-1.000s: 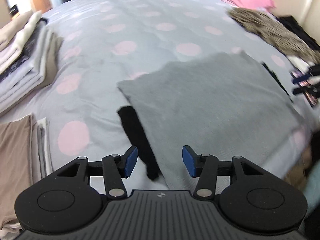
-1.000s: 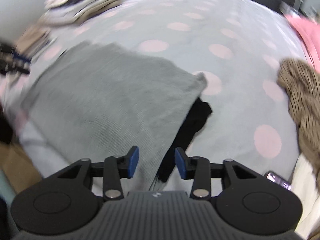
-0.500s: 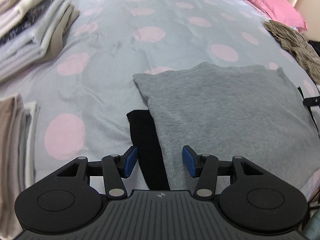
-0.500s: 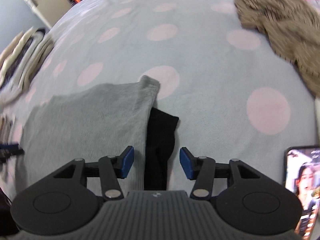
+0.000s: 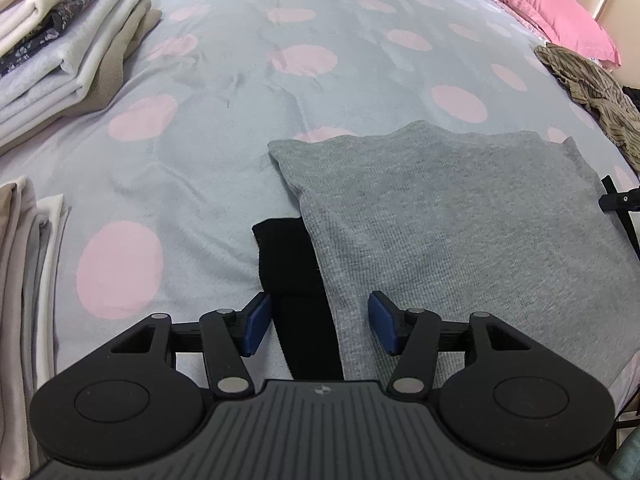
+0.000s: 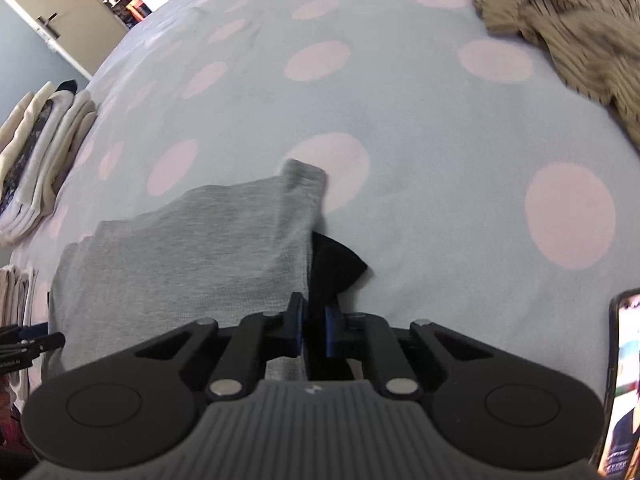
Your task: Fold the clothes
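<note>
The right tool point(image 6: 313, 326), apart half a second before, had closed on the near edge where the grey garment point(image 6: 180, 264) overlies the black cloth point(image 6: 336, 266), so a fold or lift looked imminent. The left tool point(image 5: 318, 324) stayed apart, astride the black cloth point(image 5: 296, 292) and the grey edge. The grey garment point(image 5: 460, 232) lay flat on the bed point(image 5: 240, 120), its long axis running across between the tools.

A pale bedspread point(image 5: 248, 128) with pink dots covers the bed. A pink pillow point(image 5: 536, 0) lies at its far right corner. A phone point(image 6: 624, 380) with a lit screen rests on the bedspread at the right edge. An open door point(image 6: 52, 20) stands beyond the bed.
</note>
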Action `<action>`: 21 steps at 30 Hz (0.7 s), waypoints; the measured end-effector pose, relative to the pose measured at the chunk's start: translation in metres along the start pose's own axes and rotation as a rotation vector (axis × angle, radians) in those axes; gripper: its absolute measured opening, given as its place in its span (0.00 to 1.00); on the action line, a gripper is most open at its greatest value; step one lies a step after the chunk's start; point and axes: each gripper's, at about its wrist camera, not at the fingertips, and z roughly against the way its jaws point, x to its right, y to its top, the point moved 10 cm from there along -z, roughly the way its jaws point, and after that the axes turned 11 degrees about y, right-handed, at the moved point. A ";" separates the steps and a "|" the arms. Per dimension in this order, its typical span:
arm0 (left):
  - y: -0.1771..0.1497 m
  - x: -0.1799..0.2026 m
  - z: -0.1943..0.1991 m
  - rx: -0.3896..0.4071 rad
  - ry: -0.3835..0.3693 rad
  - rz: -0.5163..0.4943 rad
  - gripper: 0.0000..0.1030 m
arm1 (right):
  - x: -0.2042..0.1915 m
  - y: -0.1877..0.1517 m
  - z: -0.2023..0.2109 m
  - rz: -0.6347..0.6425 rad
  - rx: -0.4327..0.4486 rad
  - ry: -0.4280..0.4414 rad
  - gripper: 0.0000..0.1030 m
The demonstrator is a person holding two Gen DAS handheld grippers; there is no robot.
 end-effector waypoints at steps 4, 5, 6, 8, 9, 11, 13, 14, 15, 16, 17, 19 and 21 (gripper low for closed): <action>0.003 0.000 0.007 0.026 -0.001 -0.003 0.47 | -0.027 0.005 0.009 -0.008 -0.003 0.045 0.11; 0.003 0.000 0.010 0.035 -0.004 -0.003 0.47 | -0.036 0.006 0.011 -0.009 -0.006 0.059 0.11; 0.004 0.000 0.013 0.043 -0.010 -0.001 0.47 | -0.045 0.006 0.013 -0.012 -0.008 0.076 0.11; 0.006 0.001 0.018 0.058 -0.027 0.004 0.45 | -0.061 0.007 0.015 -0.023 -0.012 0.115 0.11; 0.007 0.001 0.021 0.066 -0.037 0.007 0.42 | -0.069 0.006 0.016 -0.032 -0.016 0.137 0.11; 0.008 0.003 0.026 0.082 -0.059 0.012 0.36 | -0.086 0.006 0.014 -0.047 -0.023 0.179 0.11; 0.010 0.004 0.031 0.097 -0.081 0.017 0.29 | -0.103 0.005 0.012 -0.056 -0.032 0.219 0.11; 0.010 0.006 0.034 0.104 -0.096 0.016 0.29 | -0.113 0.005 0.011 -0.055 -0.038 0.236 0.11; 0.011 0.008 0.036 0.110 -0.105 0.009 0.27 | -0.122 0.003 0.008 -0.053 -0.041 0.255 0.11; 0.011 0.010 0.038 0.117 -0.113 0.003 0.25 | -0.133 0.003 0.006 -0.050 -0.046 0.274 0.11; 0.011 0.012 0.040 0.123 -0.121 -0.004 0.24 | -0.144 0.002 0.003 -0.046 -0.051 0.293 0.11; 0.013 0.016 0.043 0.133 -0.136 -0.014 0.20 | -0.163 -0.002 -0.004 -0.035 -0.065 0.323 0.11; 0.013 0.017 0.044 0.135 -0.145 -0.016 0.19 | -0.181 -0.007 -0.014 -0.035 -0.086 0.357 0.11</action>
